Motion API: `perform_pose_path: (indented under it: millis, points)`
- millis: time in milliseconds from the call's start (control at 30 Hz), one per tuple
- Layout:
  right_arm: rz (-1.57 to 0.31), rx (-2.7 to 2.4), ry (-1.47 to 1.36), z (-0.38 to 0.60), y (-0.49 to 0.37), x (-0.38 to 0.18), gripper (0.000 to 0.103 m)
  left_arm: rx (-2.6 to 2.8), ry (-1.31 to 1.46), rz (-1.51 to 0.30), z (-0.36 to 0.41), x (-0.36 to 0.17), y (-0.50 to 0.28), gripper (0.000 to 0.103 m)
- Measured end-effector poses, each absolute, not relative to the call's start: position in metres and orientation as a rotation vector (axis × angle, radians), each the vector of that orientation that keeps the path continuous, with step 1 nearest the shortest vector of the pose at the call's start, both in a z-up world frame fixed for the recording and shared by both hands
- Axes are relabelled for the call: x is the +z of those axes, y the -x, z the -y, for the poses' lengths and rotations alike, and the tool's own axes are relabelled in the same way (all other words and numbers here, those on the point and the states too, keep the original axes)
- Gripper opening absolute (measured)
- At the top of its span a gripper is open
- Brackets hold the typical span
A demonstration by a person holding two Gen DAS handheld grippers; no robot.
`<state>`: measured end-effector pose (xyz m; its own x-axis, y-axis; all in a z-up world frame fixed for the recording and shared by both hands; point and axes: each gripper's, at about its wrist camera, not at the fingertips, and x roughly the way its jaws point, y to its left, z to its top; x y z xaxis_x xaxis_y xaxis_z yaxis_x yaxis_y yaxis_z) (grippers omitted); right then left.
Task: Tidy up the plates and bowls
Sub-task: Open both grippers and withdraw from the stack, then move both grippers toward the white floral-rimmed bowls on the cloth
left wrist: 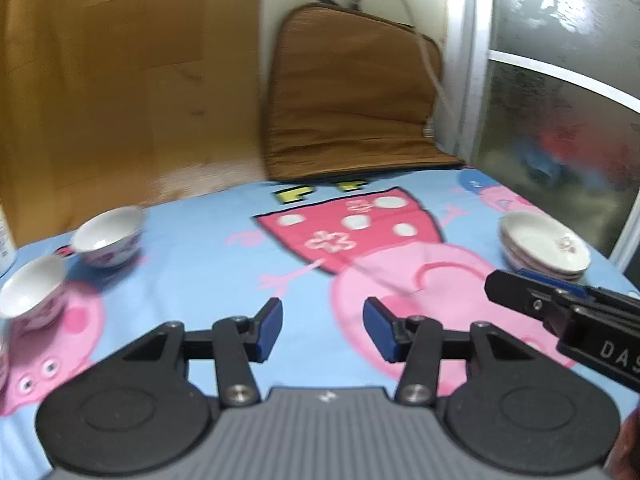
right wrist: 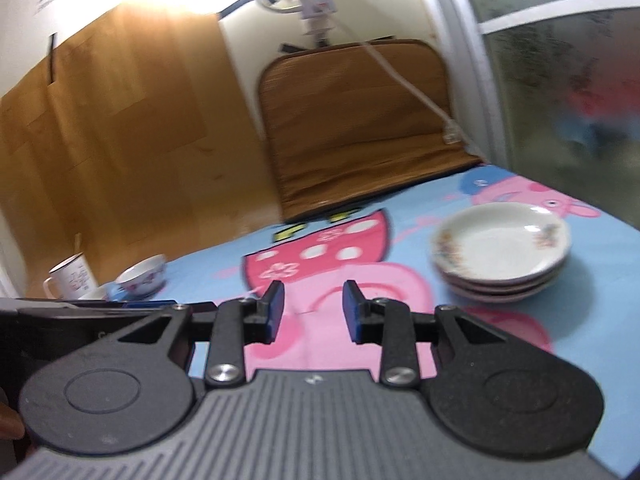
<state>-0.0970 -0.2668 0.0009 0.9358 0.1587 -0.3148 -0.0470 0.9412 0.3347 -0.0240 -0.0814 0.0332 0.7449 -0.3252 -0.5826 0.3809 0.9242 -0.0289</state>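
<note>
A stack of white floral plates sits at the right of the blue cartoon tablecloth; it also shows in the left wrist view. Two white floral bowls stand at the left, one nearer and one farther; the farther bowl shows in the right wrist view. My left gripper is open and empty above the cloth's middle. My right gripper is open and empty, left of the plates. The right gripper's side shows in the left wrist view.
A white enamel mug stands behind the bowls at the far left. A brown cushion leans against the wall at the back of the table. A frosted glass door is at the right. A wooden panel covers the left wall.
</note>
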Motion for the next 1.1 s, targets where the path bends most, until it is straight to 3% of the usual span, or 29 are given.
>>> perform_pose_path:
  millis: [700,1100]
  points:
    - [-0.396,0.239,-0.254,0.185,0.09,0.006,0.038,-0.255,-0.009,-0.626,-0.009,0.018,0.026,0.048]
    - [-0.434,0.313,-0.196,0.148,0.074,0.008,0.038,-0.19,-0.026,-0.541,-0.058,0.017,0.051,0.05]
